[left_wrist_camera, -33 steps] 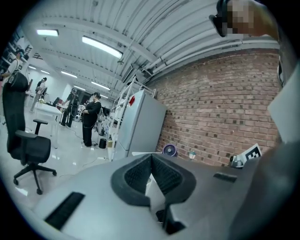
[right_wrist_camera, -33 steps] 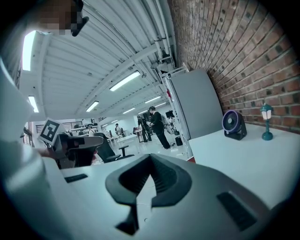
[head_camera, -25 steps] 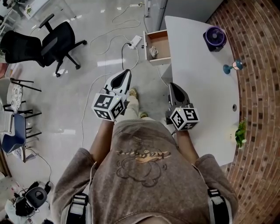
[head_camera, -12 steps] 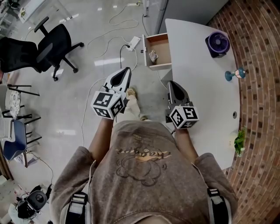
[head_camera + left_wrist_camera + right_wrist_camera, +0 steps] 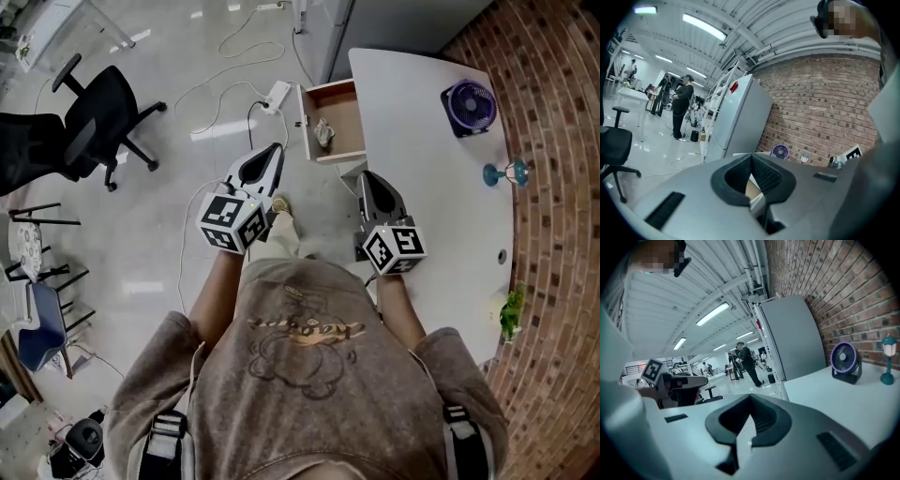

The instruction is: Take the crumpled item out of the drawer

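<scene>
Our left gripper (image 5: 274, 150): jaws together, nothing between them. Right gripper (image 5: 367, 178): jaws together too, empty. Ahead of both tips, between their two lines, we see the drawer (image 5: 349, 105) pulled open from the desk (image 5: 422, 187). The crumpled item (image 5: 324, 132) lies inside it, ahead-right of the left jaws and ahead-left of the right jaws, touching neither. Farther off, right of the right jaws, a fan (image 5: 469, 101) and lamp (image 5: 511, 172) stand on the desk.

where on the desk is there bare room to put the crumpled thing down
The desk is bare from the drawer side across to the fan and lamp, and down toward the plant. Only the edge where those three stand is crowded.
</scene>
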Action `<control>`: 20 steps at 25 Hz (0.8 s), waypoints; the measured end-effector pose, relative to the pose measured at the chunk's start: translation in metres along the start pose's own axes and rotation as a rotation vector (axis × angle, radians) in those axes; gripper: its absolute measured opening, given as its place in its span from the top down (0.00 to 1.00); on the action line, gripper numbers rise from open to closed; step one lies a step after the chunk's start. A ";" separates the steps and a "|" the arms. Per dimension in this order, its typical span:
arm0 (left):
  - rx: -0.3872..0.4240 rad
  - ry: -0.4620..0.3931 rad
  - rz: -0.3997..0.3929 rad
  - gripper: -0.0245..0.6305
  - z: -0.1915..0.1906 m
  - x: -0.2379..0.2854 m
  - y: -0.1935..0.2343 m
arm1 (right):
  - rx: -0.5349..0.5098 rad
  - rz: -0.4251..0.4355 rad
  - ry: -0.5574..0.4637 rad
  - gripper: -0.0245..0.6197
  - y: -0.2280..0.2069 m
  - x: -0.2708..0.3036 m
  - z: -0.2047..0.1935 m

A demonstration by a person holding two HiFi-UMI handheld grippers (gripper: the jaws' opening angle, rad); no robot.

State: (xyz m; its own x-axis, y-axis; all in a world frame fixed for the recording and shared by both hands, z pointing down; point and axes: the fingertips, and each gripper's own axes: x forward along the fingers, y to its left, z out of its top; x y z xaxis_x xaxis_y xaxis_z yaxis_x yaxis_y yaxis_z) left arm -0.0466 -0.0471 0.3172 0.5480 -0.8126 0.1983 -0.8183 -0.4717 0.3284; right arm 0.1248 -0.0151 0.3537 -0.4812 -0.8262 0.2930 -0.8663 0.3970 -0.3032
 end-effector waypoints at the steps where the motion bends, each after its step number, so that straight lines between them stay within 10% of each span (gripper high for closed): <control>1: 0.001 0.008 -0.009 0.95 0.001 0.007 0.005 | 0.003 -0.008 0.001 0.97 -0.003 0.007 0.002; 20: 0.031 0.136 -0.191 0.95 0.006 0.113 0.071 | 0.029 -0.151 0.022 0.97 -0.037 0.112 0.013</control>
State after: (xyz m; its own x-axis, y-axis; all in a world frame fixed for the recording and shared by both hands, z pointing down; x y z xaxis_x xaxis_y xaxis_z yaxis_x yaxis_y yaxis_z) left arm -0.0437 -0.1740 0.3574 0.7099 -0.6551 0.2587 -0.7014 -0.6246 0.3434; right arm 0.1046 -0.1278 0.3863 -0.3485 -0.8667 0.3569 -0.9250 0.2565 -0.2803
